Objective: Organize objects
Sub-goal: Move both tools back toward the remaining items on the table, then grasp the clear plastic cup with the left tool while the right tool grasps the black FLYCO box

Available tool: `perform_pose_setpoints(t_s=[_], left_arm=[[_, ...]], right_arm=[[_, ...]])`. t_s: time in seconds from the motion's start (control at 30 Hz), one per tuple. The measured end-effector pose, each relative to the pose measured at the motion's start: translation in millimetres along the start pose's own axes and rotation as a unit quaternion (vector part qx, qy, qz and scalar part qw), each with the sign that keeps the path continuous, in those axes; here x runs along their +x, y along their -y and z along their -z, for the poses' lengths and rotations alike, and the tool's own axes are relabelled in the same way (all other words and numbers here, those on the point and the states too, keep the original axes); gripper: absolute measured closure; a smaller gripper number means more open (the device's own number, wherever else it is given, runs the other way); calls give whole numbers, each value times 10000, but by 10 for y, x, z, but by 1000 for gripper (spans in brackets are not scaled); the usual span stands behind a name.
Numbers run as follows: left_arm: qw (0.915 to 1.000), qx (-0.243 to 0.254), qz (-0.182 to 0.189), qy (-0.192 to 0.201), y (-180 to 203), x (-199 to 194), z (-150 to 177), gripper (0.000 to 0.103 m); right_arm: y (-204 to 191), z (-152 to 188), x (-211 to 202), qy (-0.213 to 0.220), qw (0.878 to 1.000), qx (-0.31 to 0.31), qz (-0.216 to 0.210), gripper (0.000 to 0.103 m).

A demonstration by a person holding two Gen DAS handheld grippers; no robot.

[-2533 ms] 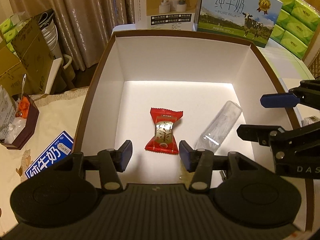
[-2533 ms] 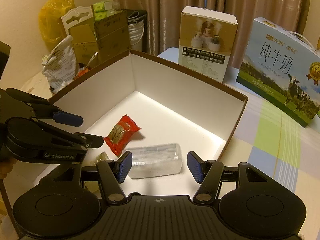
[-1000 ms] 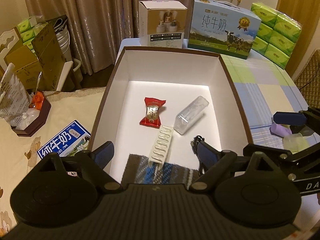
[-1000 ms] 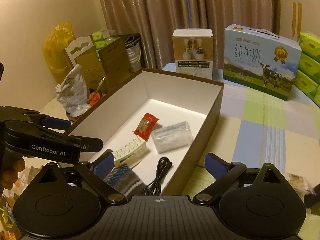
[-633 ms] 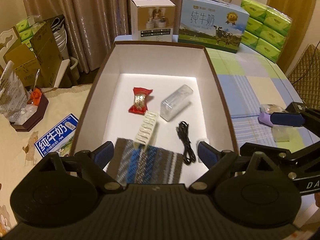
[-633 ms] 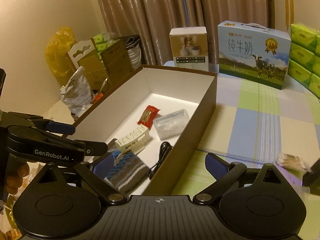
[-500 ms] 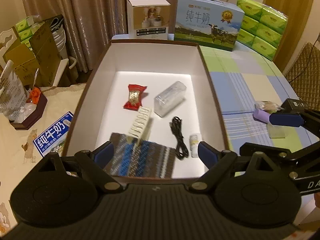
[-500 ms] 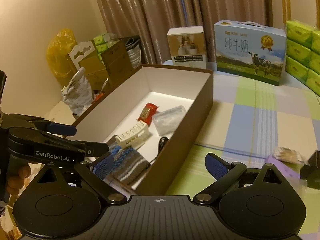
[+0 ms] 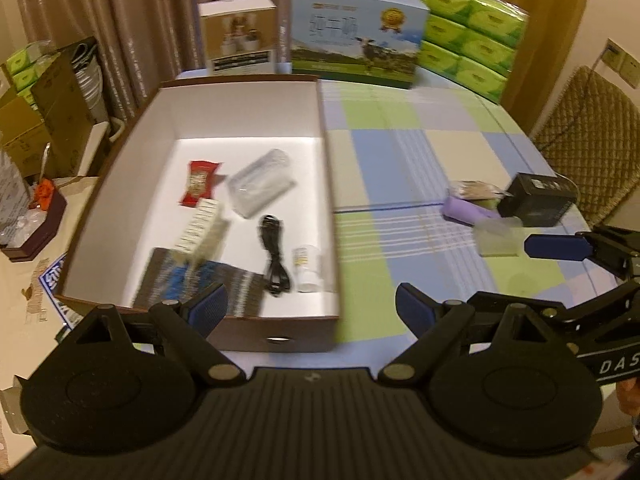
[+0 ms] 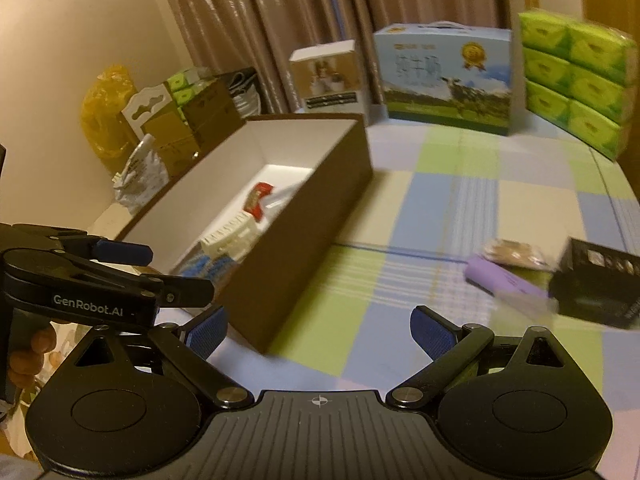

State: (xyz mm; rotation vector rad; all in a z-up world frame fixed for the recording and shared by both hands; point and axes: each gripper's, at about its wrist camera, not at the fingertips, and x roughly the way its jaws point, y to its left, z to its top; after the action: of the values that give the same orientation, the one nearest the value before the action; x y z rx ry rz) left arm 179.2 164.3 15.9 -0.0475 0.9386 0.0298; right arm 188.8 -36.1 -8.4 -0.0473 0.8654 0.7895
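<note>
A brown box [image 9: 329,184] with a white inside stands at the left of the table. It holds a red candy [image 9: 199,187], a clear plastic case [image 9: 260,188], a white ridged piece [image 9: 200,228], a black cable [image 9: 276,258], a small white bottle [image 9: 306,268] and a striped knitted cloth [image 9: 192,284]. On the tablecloth to the right lie a purple tube [image 10: 504,278], a black box [image 10: 596,284] and a brown snack packet [image 10: 514,252]. My left gripper [image 9: 312,310] hangs open and empty over the box's near wall. My right gripper [image 10: 320,330] is open and empty beside the box's near right corner.
A blue milk carton case [image 9: 356,52], a white product box [image 9: 240,40] and stacked green tissue packs [image 9: 472,40] line the table's far edge. A woven chair [image 9: 584,132] stands at the right. Cardboard boxes and bags [image 10: 180,128] crowd the left side.
Both grippers have drawn back from inside the box toward its near end and the right. Their jaws spread wider early on. The purple tube and black box have come into view.
</note>
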Motion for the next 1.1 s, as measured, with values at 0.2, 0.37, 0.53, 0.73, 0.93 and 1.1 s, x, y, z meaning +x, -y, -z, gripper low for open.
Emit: perform_pose_setpoints(t_s=[0.2,0.37,0.53,0.73,0.93,1.1], left_arm=[[9997,154,199,-70,381,46,30,14],[9990,277,332,-110,674,123,11,14],[9982,351,449,-164,957,260,-16,14],[9974,371,560,-259,1241,453,-54,14],[9966,331,666,-360,1503,689,-98,14],[9958,352,752,-391,1724,884,-156,14]], right_arm=[[350,126,-203,-29,9997,210,155,8],[661,186,-333,-27,9985,428,339,8],[1001,259,-444,-50,9962,663,565,8],[1375,337,-527,-111,9931,848,804,8],[1686,364,-538,-153,9911,883,983,8],[1946,335,-528,-128,9904,834,1097,8]])
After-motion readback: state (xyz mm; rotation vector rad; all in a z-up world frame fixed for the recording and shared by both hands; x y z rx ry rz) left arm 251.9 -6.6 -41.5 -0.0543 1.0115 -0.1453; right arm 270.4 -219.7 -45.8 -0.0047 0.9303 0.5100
